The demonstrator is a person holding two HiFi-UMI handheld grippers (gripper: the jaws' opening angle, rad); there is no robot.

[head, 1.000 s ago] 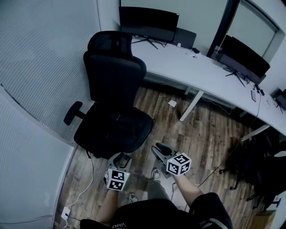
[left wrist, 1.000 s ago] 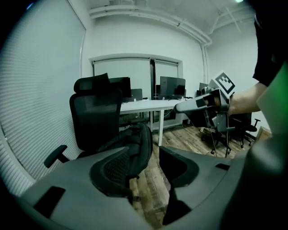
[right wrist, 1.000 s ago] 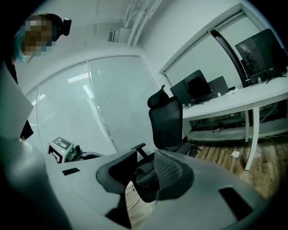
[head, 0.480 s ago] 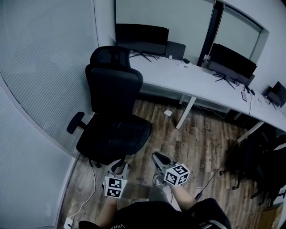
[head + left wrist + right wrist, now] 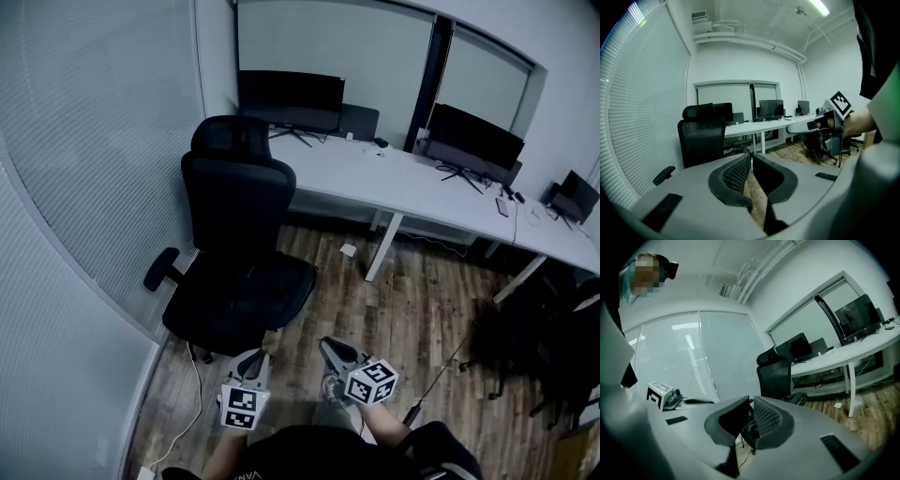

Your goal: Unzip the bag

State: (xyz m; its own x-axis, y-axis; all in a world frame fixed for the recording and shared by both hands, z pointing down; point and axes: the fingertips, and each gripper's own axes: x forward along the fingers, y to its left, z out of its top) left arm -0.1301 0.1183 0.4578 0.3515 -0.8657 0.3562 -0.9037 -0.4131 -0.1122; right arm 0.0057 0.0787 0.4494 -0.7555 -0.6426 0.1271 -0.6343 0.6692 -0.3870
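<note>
No bag can be told for certain; dark bulky things lie on the floor at the far right, too dim to name. My left gripper hangs low in front of the person, above the wooden floor. Its jaws are closing, the tips almost together, with nothing between them. My right gripper hangs beside it, a hand's width to the right. Its jaws are closing too, and they are empty. Each gripper's marker cube shows in the other's view.
A black office chair stands just ahead of the grippers. Behind it runs a long white desk with monitors. White blinds close off the left side. A cable trails on the floor at the left.
The head view has tilted up and shows more of the room. Both grippers sit lower in the frame, and their jaws look narrower than before.
</note>
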